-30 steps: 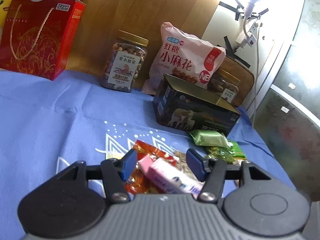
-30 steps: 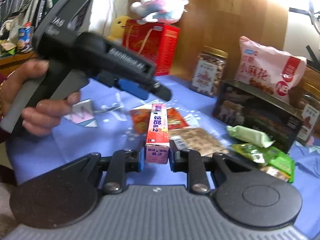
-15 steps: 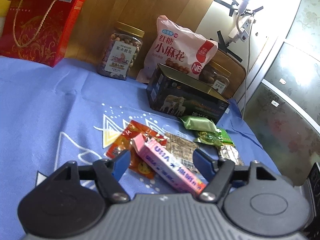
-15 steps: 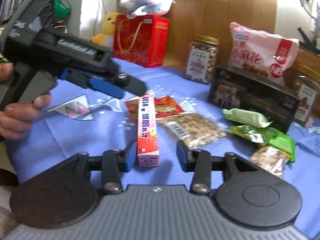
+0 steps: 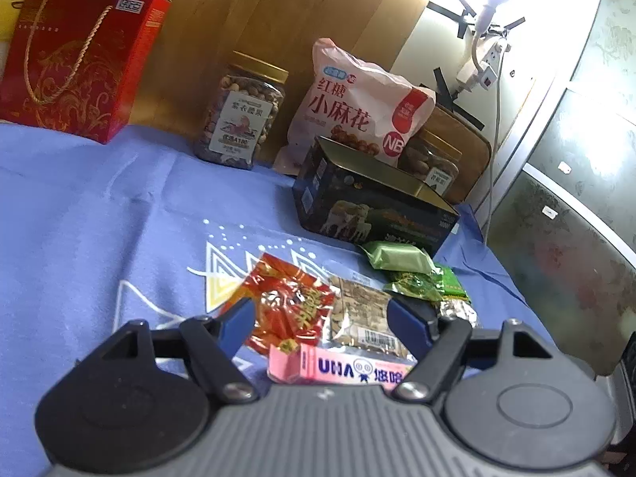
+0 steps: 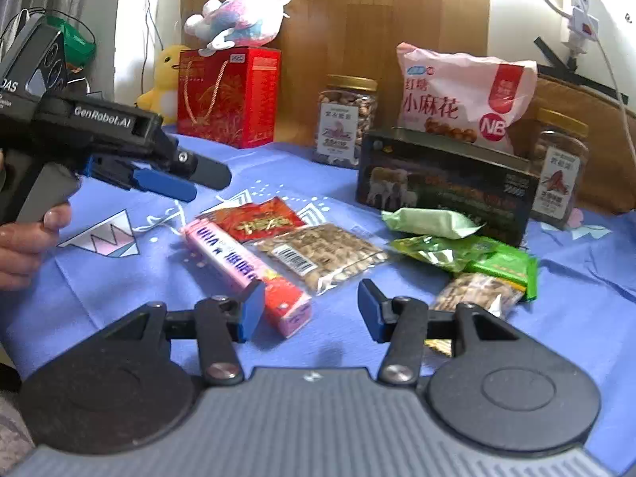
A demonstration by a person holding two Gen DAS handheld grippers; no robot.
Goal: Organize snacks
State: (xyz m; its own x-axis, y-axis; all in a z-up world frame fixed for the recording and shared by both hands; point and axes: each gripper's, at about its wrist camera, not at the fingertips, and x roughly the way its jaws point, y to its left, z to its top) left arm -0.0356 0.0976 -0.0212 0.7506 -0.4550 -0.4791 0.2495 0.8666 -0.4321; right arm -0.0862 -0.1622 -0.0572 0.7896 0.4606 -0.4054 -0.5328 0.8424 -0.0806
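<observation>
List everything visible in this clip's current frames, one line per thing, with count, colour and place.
pink box: 1, pink, lying on cloth by the right gripper
red packet: 1, red, mid-cloth
clear nut packs: 2, tan
green packets: 3, green, before the tin
tin: 1, dark, open
pink bag: 1, behind the tin
nut jars: 2, gold lids
red gift box: 1, back left
plush toys: 2, pink-white, yellow
cloth: 1, blue
hand: 1, holding the left gripper
left gripper: open
right gripper: open
</observation>
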